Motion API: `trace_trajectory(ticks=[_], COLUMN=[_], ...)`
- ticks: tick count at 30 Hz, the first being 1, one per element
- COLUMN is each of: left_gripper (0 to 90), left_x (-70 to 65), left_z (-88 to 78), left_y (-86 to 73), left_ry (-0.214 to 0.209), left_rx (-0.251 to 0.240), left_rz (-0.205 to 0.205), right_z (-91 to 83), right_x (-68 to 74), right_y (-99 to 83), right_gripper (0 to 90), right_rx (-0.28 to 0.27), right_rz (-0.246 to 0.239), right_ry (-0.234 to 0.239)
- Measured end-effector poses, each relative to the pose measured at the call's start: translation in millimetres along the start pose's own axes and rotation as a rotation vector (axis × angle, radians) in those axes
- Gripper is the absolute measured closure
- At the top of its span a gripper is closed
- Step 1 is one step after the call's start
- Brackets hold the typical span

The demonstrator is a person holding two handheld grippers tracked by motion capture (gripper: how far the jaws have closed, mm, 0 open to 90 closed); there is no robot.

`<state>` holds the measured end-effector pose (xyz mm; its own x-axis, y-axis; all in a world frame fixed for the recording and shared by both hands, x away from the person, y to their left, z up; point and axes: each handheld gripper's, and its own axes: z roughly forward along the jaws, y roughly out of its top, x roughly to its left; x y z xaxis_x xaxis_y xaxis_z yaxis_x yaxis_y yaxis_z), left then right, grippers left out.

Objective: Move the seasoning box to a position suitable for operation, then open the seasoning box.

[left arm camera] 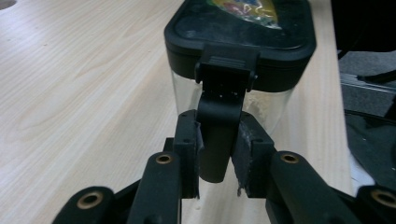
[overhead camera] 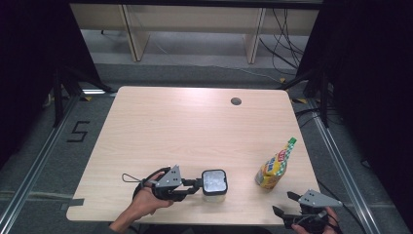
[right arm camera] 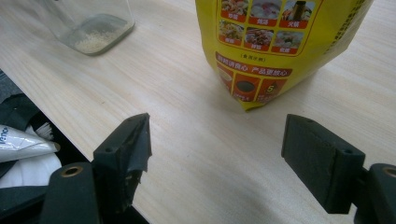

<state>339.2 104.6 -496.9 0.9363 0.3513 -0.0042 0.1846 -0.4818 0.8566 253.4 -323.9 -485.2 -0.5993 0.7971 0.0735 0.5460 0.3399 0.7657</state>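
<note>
Left hand-held gripper (left arm camera: 217,156) clamps the black latch handle (left arm camera: 219,135) of a clear container (overhead camera: 214,185) standing near the surface's (overhead camera: 195,126) front edge. Right hand-held gripper (right arm camera: 217,149), jaws wide and empty, sits off the front-right corner facing a yellow pouch (overhead camera: 275,165); its small print is unreadable. A floor marking reads "5" (overhead camera: 78,131).

The left tongs (overhead camera: 197,185) lie level just left of the clear container (overhead camera: 214,185), jaws clamped on its black latch handle (left arm camera: 215,140). The right tongs (overhead camera: 285,204) sit well right of the container, jaws spread wide with nothing between them.
</note>
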Motion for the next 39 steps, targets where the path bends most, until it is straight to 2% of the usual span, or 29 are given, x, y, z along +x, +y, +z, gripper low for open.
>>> trace_trajectory(ticks=[1,3,5,6,12,13,15,16,17,18,20,21,22,24,25,27,28,29,30,31,33,35,36,37,39], left_gripper=[72.2,72.1,71.2,68.2,52.9,49.9,44.4,44.4,42.1,40.1,38.8,36.9,35.9,34.9,33.6,33.6,33.6,33.6,33.7,34.4,35.9,41.1,44.0,45.9,59.1], left_x=[0.9,1.6,1.6,1.7,-1.5,-3.9,-3.6,-5.8,-5.7,-6.8,-6.8,-7.9,-7.9,-9.9,-11.3,-10.7,-11.7,-11.2,-12.0,-12.0,-13.7,-13.4,-13.1,-12.5,-13.8], left_z=[0.1,-0.4,-0.5,-0.9,-8.5,-10.4,-12.5,-14.6,-17.6,-19.4,-23.0,-27.0,-27.0,-31.3,-35.9,-37.9,-39.8,-43.0,-43.9,-43.9,-45.3,-46.2,-48.5,-49.3,-49.4], left_y=[0.3,0.1,0.1,0.4,1.6,1.9,2.4,2.3,3.0,3.4,3.7,5.0,5.0,6.5,8.5,9.4,9.9,10.6,11.3,11.3,11.8,12.9,14.8,15.2,16.0], left_ry=[0.007,0.021,0.021,0.02,0.042,0.059,0.065,0.067,0.072,0.072,0.078,0.092,0.092,0.11,0.126,0.125,0.134,0.143,0.144,0.144,0.141,0.137,0.138,0.131,0.126], left_rx=[0.0,0.003,0.004,0.005,0.026,0.021,0.029,0.024,0.036,0.036,0.034,0.04,0.04,0.035,0.031,0.021,0.015,0.02,0.011,0.011,-0.003,-0.008,-0.004,-0.006,-0.014], left_rz=[-0.007,-0.016,-0.011,-0.015,-0.016,-0.032,-0.024,-0.059,-0.069,-0.097,-0.12,-0.128,-0.128,-0.163,-0.182,-0.166,-0.176,-0.171,-0.177,-0.177,-0.214,-0.212,-0.202,-0.19,-0.126], right_z=[-0.1,0.0,0.3,0.6,0.7,1.3,1.0,1.0,1.0,0.7,0.5,2.0,2.8,3.2,3.6,4.8,6.1,5.5,6.2,5.8,6.5,6.5,8.0,7.6,7.4], right_x=[0.3,-1.8,-2.1,-0.3,-1.1,-1.1,-1.2,-1.2,-1.1,-1.0,-0.3,-3.9,-4.2,-4.7,-2.0,-2.8,-4.6,-2.5,-4.7,-1.1,-2.0,-0.9,-3.4,-2.6,-0.5], right_y=[-0.1,0.5,0.6,0.3,0.2,0.1,0.2,0.2,0.2,0.4,0.2,0.4,0.4,0.6,0.8,1.1,2.1,2.1,2.8,2.6,3.1,4.1,4.9,4.9,4.5], right_gripper=[25.0,25.0,25.0,25.0,25.0,25.1,25.1,25.1,25.1,25.1,25.1,25.1,25.1,25.1,25.1,25.1,25.1,25.1,25.1,25.1,25.1,25.1,25.1,25.1,25.1], right_rx=[0.0,0.003,0.0,0.0,-0.002,-0.009,-0.002,-0.002,-0.002,0.001,0.002,-0.011,-0.014,-0.013,-0.003,-0.007,-0.004,0.003,-0.006,0.009,0.006,0.006,-0.006,-0.002,0.018], right_rz=[0.005,-0.023,-0.029,-0.008,-0.016,-0.016,-0.016,-0.016,-0.017,-0.016,-0.007,-0.044,-0.045,-0.049,-0.014,-0.023,-0.046,-0.029,-0.061,-0.018,-0.033,-0.035,-0.066,-0.061,-0.043], right_ry=[-0.002,-0.002,-0.003,-0.001,0.002,0.002,0.005,0.005,0.006,0.005,0.008,0.01,0.014,0.008,0.018,0.017,0.02,0.012,0.012,0.024,0.022,0.014,0.026,0.02,0.027])
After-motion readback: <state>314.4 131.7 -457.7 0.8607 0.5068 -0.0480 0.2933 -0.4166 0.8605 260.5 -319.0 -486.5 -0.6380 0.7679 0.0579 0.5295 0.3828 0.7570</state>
